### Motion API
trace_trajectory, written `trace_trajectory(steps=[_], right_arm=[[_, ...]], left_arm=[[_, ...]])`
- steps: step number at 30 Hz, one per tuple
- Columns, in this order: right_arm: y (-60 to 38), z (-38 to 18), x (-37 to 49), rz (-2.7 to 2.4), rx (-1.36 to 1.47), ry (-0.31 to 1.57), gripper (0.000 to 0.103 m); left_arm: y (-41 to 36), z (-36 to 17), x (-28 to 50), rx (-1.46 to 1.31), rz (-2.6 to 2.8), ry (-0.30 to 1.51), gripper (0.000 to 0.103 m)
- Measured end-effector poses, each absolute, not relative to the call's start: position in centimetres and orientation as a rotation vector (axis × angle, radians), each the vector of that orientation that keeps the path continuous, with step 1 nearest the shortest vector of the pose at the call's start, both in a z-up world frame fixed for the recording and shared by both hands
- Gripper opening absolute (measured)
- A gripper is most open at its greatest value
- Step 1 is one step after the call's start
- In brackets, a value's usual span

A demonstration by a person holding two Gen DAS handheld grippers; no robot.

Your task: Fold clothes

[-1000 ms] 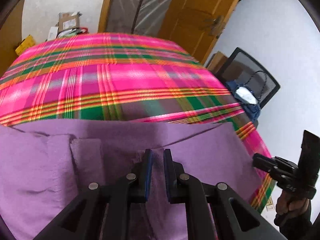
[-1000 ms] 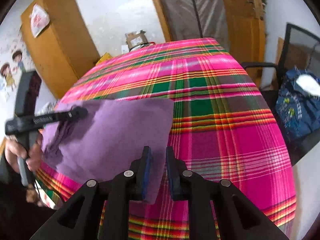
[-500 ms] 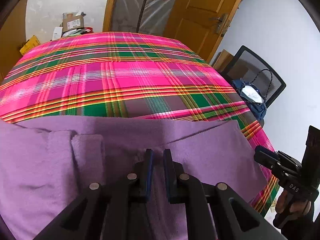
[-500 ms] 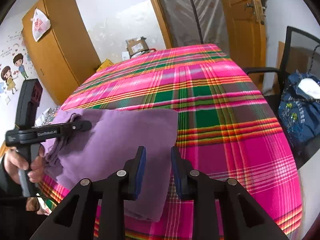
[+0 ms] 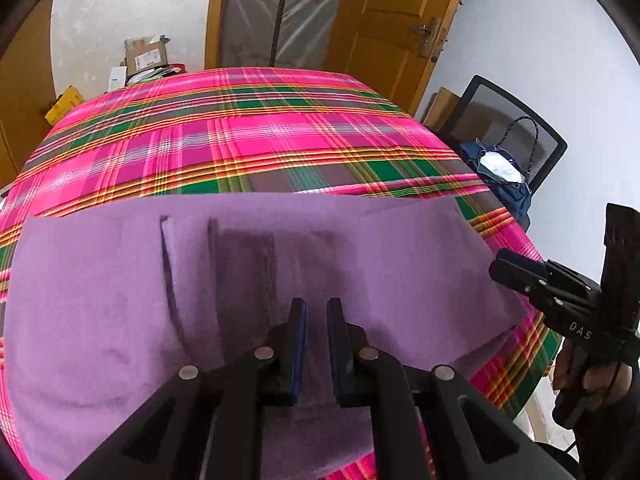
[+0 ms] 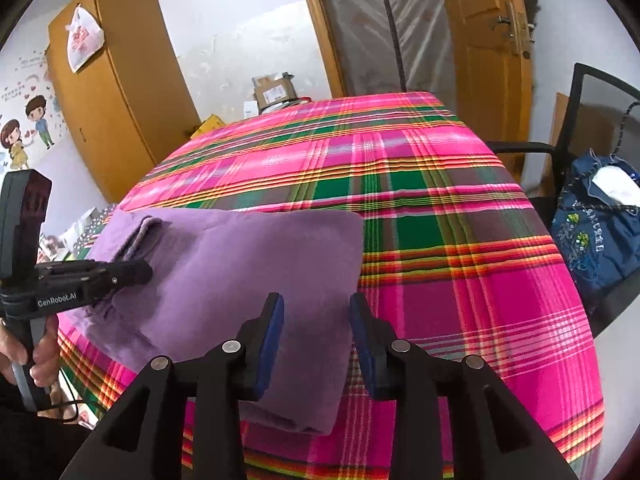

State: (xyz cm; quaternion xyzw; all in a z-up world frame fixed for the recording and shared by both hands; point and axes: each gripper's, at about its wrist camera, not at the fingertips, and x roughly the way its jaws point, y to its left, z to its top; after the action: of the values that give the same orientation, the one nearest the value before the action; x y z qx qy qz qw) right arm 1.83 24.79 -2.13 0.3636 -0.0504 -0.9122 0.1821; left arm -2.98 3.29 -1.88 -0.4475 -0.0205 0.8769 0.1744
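Note:
A purple garment (image 5: 400, 260) lies folded on the near part of a table under a pink and green plaid cloth (image 5: 260, 140). My left gripper (image 5: 316, 304) hovers over the garment's middle, its jaws a narrow gap apart. Purple shows in the gap, and I cannot tell whether cloth is pinched. In the right wrist view the left gripper (image 6: 140, 271) sits by the garment's (image 6: 260, 256) layered left edge. My right gripper (image 6: 316, 300) is over the near right corner with its jaws opening. The cloth lies below them and the pads do not press on it. The right gripper (image 5: 504, 266) also shows beside the garment's right edge.
A black mesh chair with a blue bag (image 6: 592, 248) stands right of the table. A wooden cabinet (image 6: 120, 100) is at the far left, a wooden door (image 5: 392, 20) behind, and a cardboard box (image 5: 146, 54) beyond the far edge. The plaid tabletop (image 6: 460, 280) stretches beyond the garment.
The right jaws have spread from nearly together to wide apart. The left gripper has drawn back from the layered fold, and the garment now looks flatter under it.

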Motion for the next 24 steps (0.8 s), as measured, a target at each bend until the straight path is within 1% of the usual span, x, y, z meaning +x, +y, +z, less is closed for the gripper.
trace_trajectory(steps=[6, 8, 11, 18, 20, 21, 22, 24], right_arm=[[24.2, -2.4, 2.3, -2.586, 1.011, -0.089, 0.035], [24.1, -2.4, 2.4, -2.587, 1.015, -0.082, 0.035], [24.1, -2.5, 2.5, -2.589, 1.024, -0.076, 0.035], [23.9, -3.0, 2.3, -2.585, 1.062, -0.078, 0.036], [24.1, -3.2, 2.2, -2.578, 1.082, -0.096, 0.038], [24.2, -3.3, 2.1, -2.575, 1.092, -0.106, 0.039], [24.4, -3.3, 2.1, -2.569, 1.099, -0.130, 0.043], [24.8, -3.5, 2.0, -2.558, 1.114, -0.180, 0.046]], left_arm=[[3.1, -1.7, -1.7, -1.240, 2.492, -0.058, 0.010], [2.5, -0.9, -0.7, -1.162, 2.495, -0.111, 0.010], [2.3, -0.3, 0.2, -1.099, 2.483, -0.125, 0.010], [2.5, -2.1, -0.4, -1.195, 2.426, -0.120, 0.010], [2.3, -2.6, -0.6, -1.222, 2.416, -0.133, 0.010], [2.3, -2.8, -0.6, -1.224, 2.409, -0.138, 0.010], [2.2, -3.0, -0.6, -1.224, 2.403, -0.140, 0.010], [2.2, -3.2, -0.5, -1.218, 2.392, -0.130, 0.010]])
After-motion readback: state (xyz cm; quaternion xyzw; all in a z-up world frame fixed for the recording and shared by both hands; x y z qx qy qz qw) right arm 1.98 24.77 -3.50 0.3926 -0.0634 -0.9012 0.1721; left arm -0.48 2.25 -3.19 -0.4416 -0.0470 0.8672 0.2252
